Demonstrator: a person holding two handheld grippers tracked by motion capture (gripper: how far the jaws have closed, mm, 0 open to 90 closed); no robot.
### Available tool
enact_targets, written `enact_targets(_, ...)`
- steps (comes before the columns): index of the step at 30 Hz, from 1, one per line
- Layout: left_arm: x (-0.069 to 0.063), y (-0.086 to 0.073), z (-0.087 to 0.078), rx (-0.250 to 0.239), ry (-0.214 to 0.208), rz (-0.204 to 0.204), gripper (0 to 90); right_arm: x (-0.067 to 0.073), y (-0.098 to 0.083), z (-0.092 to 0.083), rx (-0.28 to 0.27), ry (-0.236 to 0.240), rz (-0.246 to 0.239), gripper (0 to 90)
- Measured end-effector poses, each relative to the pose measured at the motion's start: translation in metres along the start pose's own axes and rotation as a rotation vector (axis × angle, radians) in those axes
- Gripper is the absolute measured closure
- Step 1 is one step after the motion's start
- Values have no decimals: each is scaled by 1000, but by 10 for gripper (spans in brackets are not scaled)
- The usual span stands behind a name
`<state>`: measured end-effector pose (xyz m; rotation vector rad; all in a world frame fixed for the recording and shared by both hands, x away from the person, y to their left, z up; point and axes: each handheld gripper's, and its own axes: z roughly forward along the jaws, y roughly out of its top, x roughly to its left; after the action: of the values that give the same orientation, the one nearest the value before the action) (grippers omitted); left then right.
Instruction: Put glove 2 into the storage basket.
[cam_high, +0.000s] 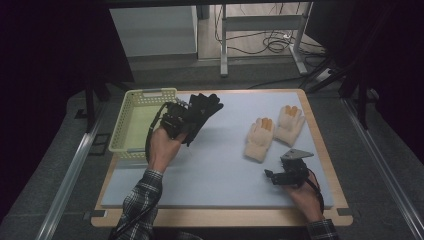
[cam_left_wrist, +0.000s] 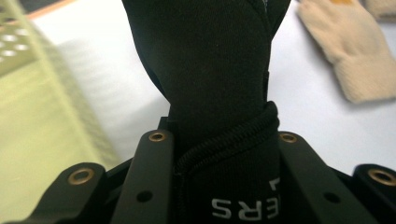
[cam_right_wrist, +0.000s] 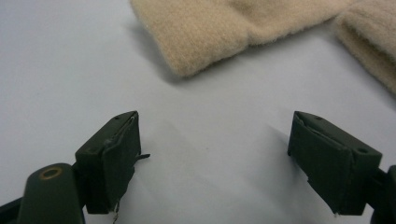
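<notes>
Right tongs (cam_high: 272, 176) low at my near right, jaws spread wide, empty | cream gloves (cam_high: 260, 139) just ahead on worktop (cam_high: 220, 165), cuffs toward me, fingers pointing away | left tongs (cam_high: 176, 119) clamp black glove (cam_high: 200, 112) by its cuff, beside green basket (cam_high: 131, 127).

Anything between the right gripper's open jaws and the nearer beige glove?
Nothing visible. The right gripper is open and faces the cuff of the nearer beige glove, with bare grey mat between them. The second beige glove lies beside it, not in front.

bare mat (cam_high: 220, 160) between hands, beige gloves (cam_high: 260, 140) right, basket (cam_high: 131, 125) walling left edge
</notes>
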<state>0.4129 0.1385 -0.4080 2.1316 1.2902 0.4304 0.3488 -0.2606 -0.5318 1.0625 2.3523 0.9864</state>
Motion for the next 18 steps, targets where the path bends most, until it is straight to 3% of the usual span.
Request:
enact_targets(8, 43, -3, -19, -15, 80, -81, 716, 0, 0, 0, -4, 0, 2, 166)
enact_targets(18, 100, -28, -34, -11, 162, -204, 715, 0, 0, 0, -4, 0, 1, 166)
